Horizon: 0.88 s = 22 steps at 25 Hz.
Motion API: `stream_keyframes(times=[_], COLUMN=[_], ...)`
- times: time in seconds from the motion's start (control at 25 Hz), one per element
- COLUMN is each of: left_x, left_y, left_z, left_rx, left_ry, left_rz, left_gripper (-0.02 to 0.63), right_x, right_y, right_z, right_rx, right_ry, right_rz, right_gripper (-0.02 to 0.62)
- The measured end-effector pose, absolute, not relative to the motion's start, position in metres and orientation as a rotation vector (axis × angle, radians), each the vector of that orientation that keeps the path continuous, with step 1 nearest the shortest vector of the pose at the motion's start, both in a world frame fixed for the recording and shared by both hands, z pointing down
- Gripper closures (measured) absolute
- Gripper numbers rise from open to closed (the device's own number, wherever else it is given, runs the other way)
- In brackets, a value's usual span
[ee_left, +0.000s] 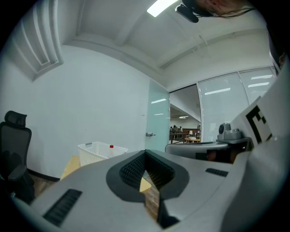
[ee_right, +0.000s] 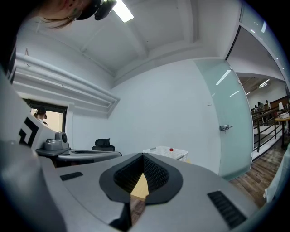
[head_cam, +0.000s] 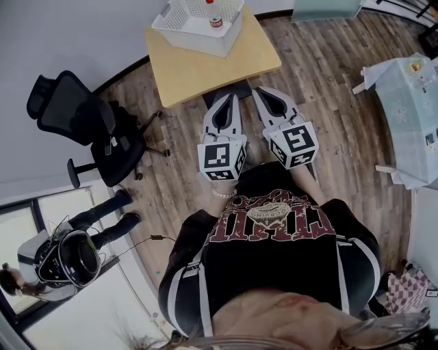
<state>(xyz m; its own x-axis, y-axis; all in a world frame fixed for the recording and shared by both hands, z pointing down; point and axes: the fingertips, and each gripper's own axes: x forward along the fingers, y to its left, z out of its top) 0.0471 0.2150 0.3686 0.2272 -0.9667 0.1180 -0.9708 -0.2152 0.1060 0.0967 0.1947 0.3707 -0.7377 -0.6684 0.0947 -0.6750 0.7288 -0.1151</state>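
Close in front of the person's chest, the left tongs [head_cam: 230,100] and right tongs [head_cam: 263,93] are held side by side, roughly level. Both point forward at the wooden surface [head_cam: 205,72], with their tips near its closest edge. Each pair is pressed together at the tips with nothing between them. At the surface's far end stands a white basket [head_cam: 195,35] with a red-capped bottle [head_cam: 215,20] inside. A black office chair [head_cam: 85,119] stands well off to the left.

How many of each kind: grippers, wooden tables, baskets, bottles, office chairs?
grippers: 2, left gripper and right gripper
wooden table: 1
white basket: 1
red-capped bottle: 1
black office chair: 1
total: 6
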Motion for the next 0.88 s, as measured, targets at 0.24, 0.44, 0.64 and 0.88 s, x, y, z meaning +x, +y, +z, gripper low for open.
stream_keyframes(times=[0.24, 0.44, 0.64, 0.88], left_x=[0.033, 0.019, 0.006, -0.011], left_y=[0.194, 0.173, 0.155, 0.139], left_z=[0.372, 0.372, 0.373, 0.374], left_rx=[2.341, 2.354, 2.374, 2.392], left_ry=[-1.837, -1.810, -1.781, -1.763], left_rz=[0.037, 0.022, 0.024, 0.032], left_gripper=[0.558, 0.558, 0.558, 0.558], right_x=[0.083, 0.068, 0.054, 0.036], right_y=[0.175, 0.155, 0.137, 0.122], right_z=[0.372, 0.374, 0.375, 0.375], right_rx=[1.133, 1.147, 1.170, 1.187], right_ry=[-2.866, -2.850, -2.832, -2.831], right_rz=[0.212, 0.210, 0.204, 0.202], right_gripper=[0.577, 0.577, 0.577, 0.577])
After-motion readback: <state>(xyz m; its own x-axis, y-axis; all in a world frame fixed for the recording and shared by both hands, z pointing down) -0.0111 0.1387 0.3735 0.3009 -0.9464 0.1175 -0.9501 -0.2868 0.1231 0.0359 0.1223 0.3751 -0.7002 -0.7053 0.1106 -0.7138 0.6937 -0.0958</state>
